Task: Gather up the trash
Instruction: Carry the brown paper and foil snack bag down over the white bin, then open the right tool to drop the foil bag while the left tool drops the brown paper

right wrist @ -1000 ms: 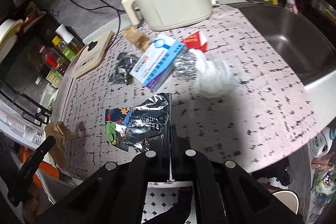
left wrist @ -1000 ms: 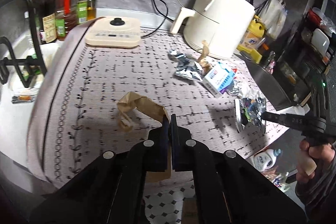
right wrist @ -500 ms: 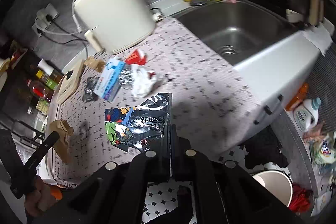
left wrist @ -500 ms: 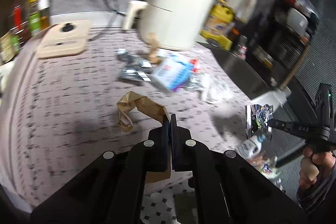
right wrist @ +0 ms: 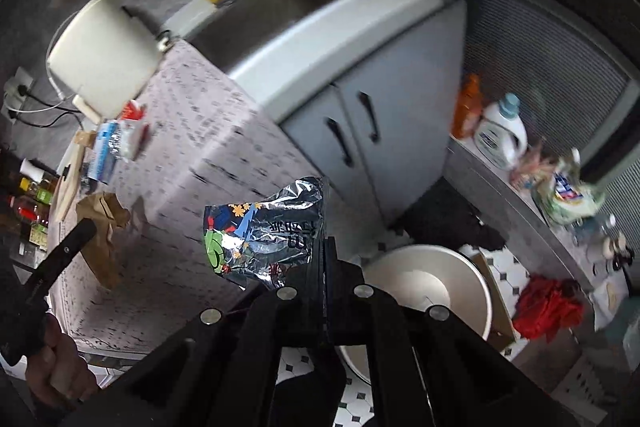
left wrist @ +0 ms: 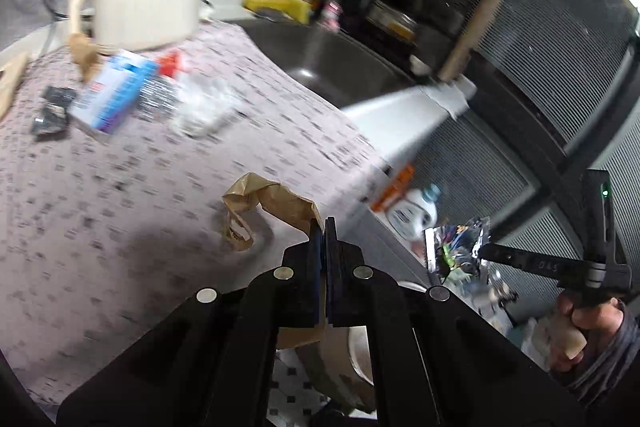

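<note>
- While the left gripper [left wrist: 323, 227] pinched the brown paper [left wrist: 276, 205], it was near the table [left wrist: 120, 195].
- Right gripper [right wrist: 322, 247] pinched the shiny wrapper [right wrist: 264, 231] near the white bin [right wrist: 432, 287].

Left wrist cam sits close over the tabletop [left wrist: 120, 195] front edge, facing back toward the sink [left wrist: 340, 67]. Right wrist cam hangs off the front edge, looking down at the floor bucket [right wrist: 432, 287]. Both catch the tabletop, sink and white cooker [right wrist: 104, 55].

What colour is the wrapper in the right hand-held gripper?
Shiny silver foil wrapper with blue, green and orange print; clearest in the right wrist view.
</note>
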Motion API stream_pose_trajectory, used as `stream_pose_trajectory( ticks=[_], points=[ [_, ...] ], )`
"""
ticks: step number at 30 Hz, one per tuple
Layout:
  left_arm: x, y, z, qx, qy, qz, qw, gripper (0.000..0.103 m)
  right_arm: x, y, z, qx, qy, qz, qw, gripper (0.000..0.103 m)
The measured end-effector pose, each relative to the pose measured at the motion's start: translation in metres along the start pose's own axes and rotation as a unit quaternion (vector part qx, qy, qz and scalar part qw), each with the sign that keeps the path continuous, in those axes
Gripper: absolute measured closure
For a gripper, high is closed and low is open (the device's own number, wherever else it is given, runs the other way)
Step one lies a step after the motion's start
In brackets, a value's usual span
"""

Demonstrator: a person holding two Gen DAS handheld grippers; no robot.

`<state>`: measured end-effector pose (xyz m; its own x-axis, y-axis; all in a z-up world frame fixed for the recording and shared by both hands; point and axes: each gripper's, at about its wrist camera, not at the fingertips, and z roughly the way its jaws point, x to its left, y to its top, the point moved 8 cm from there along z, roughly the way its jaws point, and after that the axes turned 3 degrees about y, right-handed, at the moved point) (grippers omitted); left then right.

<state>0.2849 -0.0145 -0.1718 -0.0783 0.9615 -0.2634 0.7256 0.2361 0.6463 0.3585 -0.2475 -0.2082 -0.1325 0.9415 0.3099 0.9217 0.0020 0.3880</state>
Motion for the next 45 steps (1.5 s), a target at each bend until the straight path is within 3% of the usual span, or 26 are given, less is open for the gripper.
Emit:
stream_pose_trajectory(
  ticks=[8,12,15,25,34,36,38,41,45],
  points=[
    [-0.06,-0.037,0.025,0.036,-0.02,0.017,0.999,0.1,-0.063,-0.032,0.002,0.031,-0.018,0.021,0.999,0.101],
    [-0.08,-0.055,0.033,0.05,-0.024,0.017,0.9983,0.1,-0.093,-0.047,0.006,0.053,-0.024,0.029,0.998,0.095],
    [-0.093,-0.069,0.04,0.06,-0.028,0.017,0.9976,0.1,-0.113,-0.055,0.005,0.059,-0.028,0.038,0.997,0.043],
    [-0.149,-0.113,0.079,0.104,-0.059,0.021,0.9926,0.1,-0.173,-0.072,-0.023,0.047,-0.048,0.045,0.997,0.044],
    [-0.207,-0.142,0.116,0.158,-0.112,0.046,0.98,0.099,-0.22,-0.088,-0.053,0.028,-0.073,0.073,0.994,0.044],
    [-0.217,-0.145,0.12,0.166,-0.12,0.056,0.9772,0.089,-0.227,-0.09,-0.059,0.023,-0.076,0.082,0.993,0.044],
    [-0.218,-0.143,0.121,0.163,-0.117,0.055,0.9782,0.066,-0.232,-0.092,-0.063,0.019,-0.078,0.09,0.993,0.044],
    [-0.218,-0.135,0.114,0.152,-0.126,0.05,0.979,0.045,-0.235,-0.091,-0.065,0.015,-0.077,0.098,0.992,0.044],
    [-0.211,-0.125,0.104,0.144,-0.138,0.048,0.9788,0.034,-0.227,-0.086,-0.064,0.011,-0.069,0.097,0.993,0.044]
  ],
)
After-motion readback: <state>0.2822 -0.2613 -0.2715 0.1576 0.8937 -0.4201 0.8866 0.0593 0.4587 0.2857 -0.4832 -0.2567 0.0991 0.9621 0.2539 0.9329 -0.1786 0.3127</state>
